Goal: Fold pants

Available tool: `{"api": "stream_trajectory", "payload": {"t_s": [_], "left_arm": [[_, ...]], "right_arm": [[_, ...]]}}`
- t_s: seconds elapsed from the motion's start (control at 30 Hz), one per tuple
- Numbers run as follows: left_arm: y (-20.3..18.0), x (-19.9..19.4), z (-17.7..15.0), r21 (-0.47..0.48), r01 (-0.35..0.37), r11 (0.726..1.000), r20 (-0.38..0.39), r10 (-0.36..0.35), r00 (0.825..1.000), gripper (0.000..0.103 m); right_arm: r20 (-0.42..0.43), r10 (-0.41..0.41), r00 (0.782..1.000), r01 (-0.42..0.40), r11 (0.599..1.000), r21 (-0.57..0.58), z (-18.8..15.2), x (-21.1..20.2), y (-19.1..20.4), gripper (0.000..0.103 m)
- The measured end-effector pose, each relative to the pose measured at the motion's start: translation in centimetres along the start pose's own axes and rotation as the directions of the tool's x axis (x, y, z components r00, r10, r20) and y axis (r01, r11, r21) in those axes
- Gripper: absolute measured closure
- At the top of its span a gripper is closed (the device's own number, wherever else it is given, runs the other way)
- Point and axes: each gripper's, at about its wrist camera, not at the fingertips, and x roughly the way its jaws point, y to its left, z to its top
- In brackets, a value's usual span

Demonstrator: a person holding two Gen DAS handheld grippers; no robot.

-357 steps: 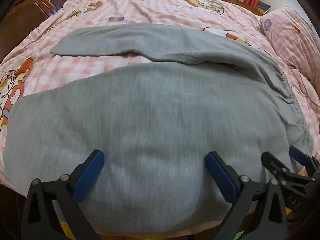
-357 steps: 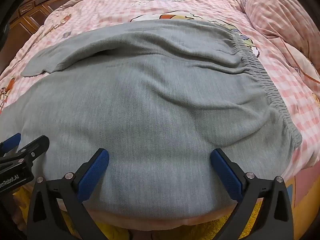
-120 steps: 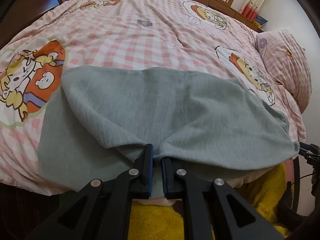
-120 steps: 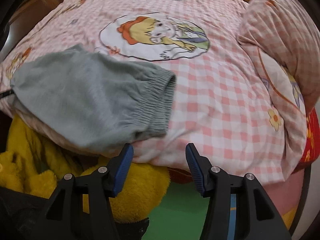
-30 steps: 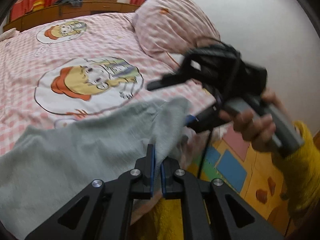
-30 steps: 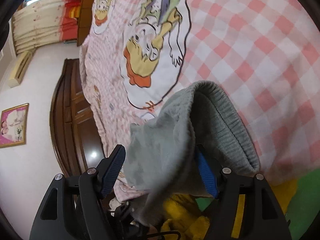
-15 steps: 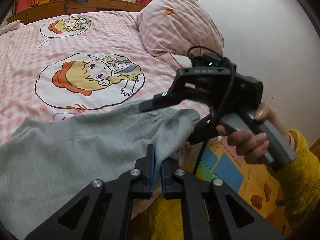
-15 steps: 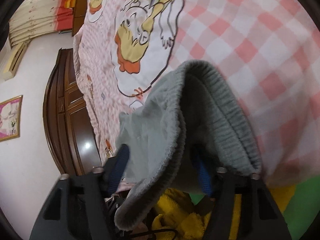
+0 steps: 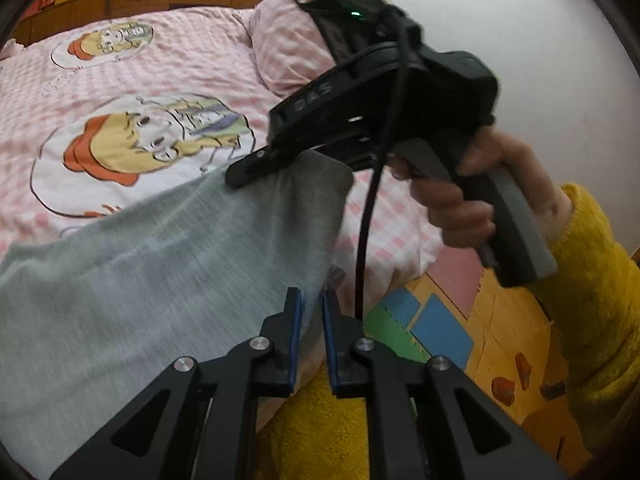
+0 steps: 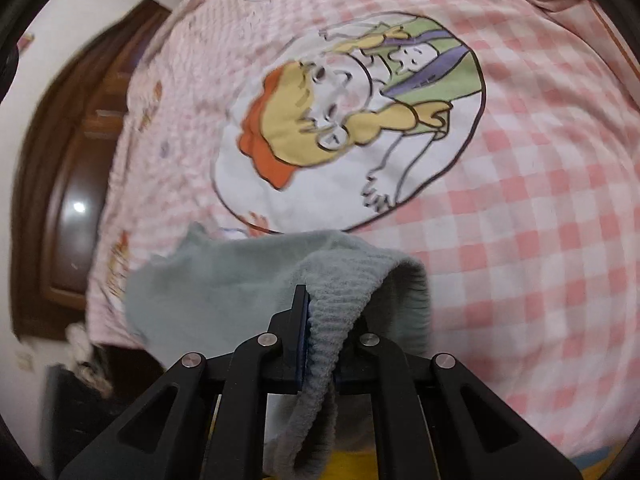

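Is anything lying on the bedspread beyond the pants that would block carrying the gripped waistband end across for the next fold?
Nothing visible does. The right gripper is shut on the pants at the ribbed waistband, and the checked bedspread beyond shows only its printed cartoon.

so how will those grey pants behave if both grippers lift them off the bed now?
Probably floppy: the grey pants drape over the bed edge, and the ribbed waistband hangs limp from the right gripper, whose jaws have just closed on it. Likely light: pinches by it and the left gripper seem enough. The knit looks grippy, so slipping seems unlikely.
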Motion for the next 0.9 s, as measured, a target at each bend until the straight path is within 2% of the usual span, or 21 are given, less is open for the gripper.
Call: {"api": "stream_trajectory", "payload": {"t_s": [0.1,0.23,0.37,0.5,0.67,0.77,0.9], "left_arm": [[0.6,-0.2,-0.4,-0.005,0.004,1.000,-0.014,-0.004,1.000,0.085],[2.4,-0.9,-1.0,-0.056,0.001,0.998,-0.019,-0.002,1.000,0.080],[4.4,-2.0,-1.7,-0.084,-0.048,0.995,-0.018,0.047,0.999,0.079],[6.8,-3.1,-2.2,-0.104,-0.140,0.985,-0.010,0.140,0.990,0.079],[9.6,-4.4,-3.0,-0.157,-0.219,0.963,-0.017,0.219,0.976,0.079],[10.2,-5.2,-3.5,-0.166,-0.232,0.958,-0.019,0.232,0.972,0.078],[9.2,-5.4,-4.0,-0.121,-0.240,0.963,-0.021,0.240,0.971,0.071]], "right_arm": [[-0.012,-0.030,0.999,0.030,1.000,-0.005,-0.5,1.4,-1.4,0.093],[0.018,0.065,0.998,-0.067,0.994,0.092,-1.2,0.9,-3.6,0.092],[0.075,-0.010,0.997,0.003,0.996,0.086,-2.0,-1.7,-3.5,0.071],[0.127,-0.044,0.991,0.028,0.992,0.121,-4.2,-4.7,-3.6,0.071],[0.134,-0.011,0.991,-0.009,0.989,0.150,-7.5,-6.3,-2.9,0.071],[0.125,0.012,0.992,-0.033,0.985,0.168,-8.6,-5.6,-1.9,0.071],[0.122,-0.044,0.992,0.024,0.986,0.165,-8.8,-4.6,-1.0,0.071]]}}
